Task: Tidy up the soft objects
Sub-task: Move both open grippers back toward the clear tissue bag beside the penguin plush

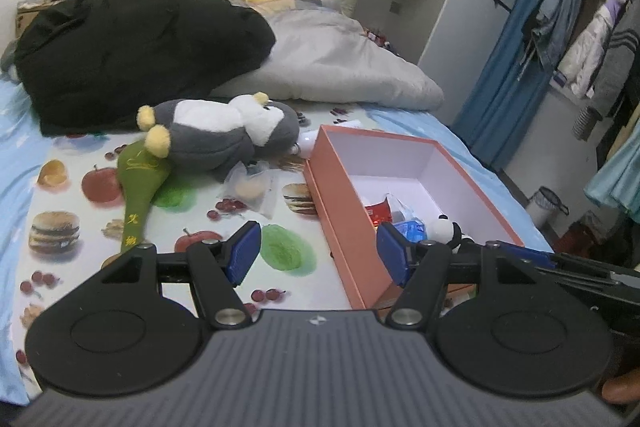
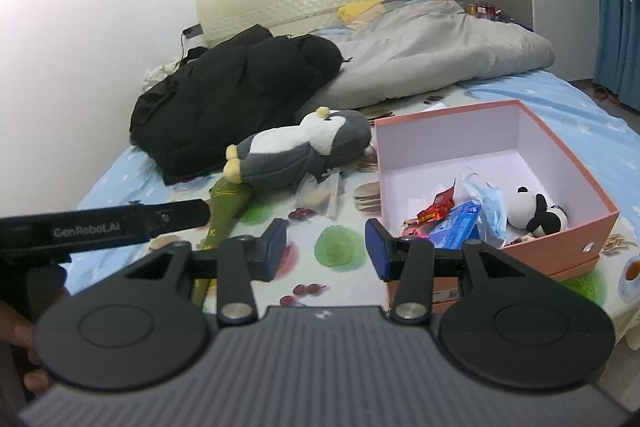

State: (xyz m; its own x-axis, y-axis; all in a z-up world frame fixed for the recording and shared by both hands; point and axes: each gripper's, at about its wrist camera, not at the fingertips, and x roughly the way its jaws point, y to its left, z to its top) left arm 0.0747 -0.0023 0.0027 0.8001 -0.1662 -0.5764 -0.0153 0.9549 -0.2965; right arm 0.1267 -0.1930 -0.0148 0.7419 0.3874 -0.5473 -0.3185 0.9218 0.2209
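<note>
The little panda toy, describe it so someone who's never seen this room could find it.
On the bed sits an open pink box. The panda toy lies inside it, at the near end beside a blue face mask. It is the only black-and-white plush there.

Bed (image 1: 24,147), penguin plush (image 1: 216,135), orange box (image 1: 344,211) (open), black coat (image 1: 140,47)

White lettering reading "GenRobot.AI" runs along the black arm of the left gripper (image 2: 120,225), which reaches in from the left edge of the right wrist view. The green plush mallet (image 1: 138,187) on the bed carries yellow embroidered Chinese characters down its handle and a yellow line of script on its head, but neither is sharp enough to read. The red snack packet (image 2: 436,207) in the box shows print too small to make out.
</note>
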